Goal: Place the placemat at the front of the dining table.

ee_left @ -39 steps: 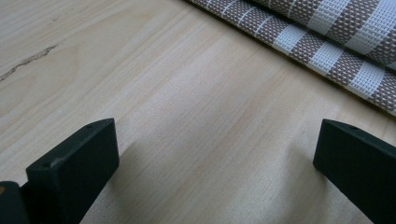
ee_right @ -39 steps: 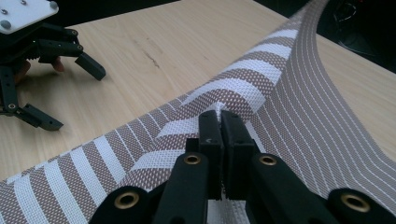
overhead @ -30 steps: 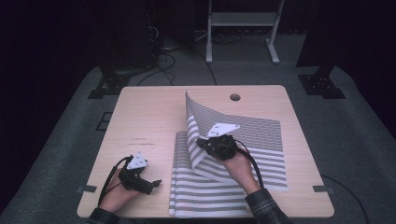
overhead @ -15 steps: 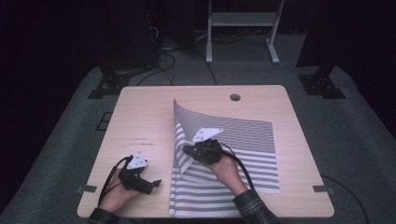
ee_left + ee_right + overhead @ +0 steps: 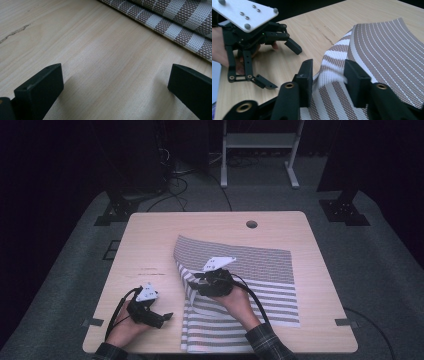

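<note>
My right gripper (image 5: 328, 72) has just been opening its jaws: they now stand part open, with the raised fold of the brown-and-white striped woven placemat (image 5: 372, 50) between them, its edge beside the pads but, as far as I can tell, no longer pinched. A second ago I held that fold high, nearly upright above the table; half a second ago it leaned further left; now it has sunk low and curls over the lower half of the mat, the finely lined underside facing up. In the high view my right gripper (image 5: 200, 279) sits on the mat's left portion, over the fold.

My left gripper (image 5: 112, 82) has its jaws wide open with nothing between them, resting on the bare light wooden table (image 5: 82, 45), just beside the mat's left edge (image 5: 175, 22). It has kept its place at the near left (image 5: 165, 315).

The mat (image 5: 260, 285) lies on the table's right half.
</note>
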A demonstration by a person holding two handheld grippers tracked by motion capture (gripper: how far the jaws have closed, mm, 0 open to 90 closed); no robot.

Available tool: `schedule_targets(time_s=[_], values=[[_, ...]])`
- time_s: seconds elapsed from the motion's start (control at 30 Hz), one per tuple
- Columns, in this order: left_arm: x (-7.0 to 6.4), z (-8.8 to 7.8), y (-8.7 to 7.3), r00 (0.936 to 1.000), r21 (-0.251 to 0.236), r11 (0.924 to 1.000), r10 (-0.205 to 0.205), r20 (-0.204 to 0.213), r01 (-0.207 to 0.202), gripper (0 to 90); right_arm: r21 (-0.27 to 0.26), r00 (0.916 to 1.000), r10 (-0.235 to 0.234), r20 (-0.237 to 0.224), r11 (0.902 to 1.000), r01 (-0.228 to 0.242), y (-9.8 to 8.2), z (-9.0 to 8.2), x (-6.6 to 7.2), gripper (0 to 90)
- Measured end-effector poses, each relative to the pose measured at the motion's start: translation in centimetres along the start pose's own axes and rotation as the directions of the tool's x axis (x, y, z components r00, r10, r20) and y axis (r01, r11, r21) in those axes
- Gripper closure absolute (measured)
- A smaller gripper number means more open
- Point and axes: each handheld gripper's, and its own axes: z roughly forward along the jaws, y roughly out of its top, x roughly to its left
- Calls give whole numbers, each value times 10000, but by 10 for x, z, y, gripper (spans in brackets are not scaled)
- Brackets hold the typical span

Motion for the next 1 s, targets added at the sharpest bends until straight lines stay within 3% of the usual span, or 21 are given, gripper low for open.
schedule_targets(time_s=[0.3,0.8,1.0], values=[[0,0,0,10000,45,10000,37,3,-37,0,-130,9999,126,-69,9998,-127,2,-12,1,428],[0,0,0,10000,37,10000,18,6,-18,0,317,9954,191,935,9993,-221,-8,-50,-18,397],[0,0,0,10000,36,10000,21,13,-21,0,450,9906,351,1322,9981,-414,-23,-68,-27,393]])
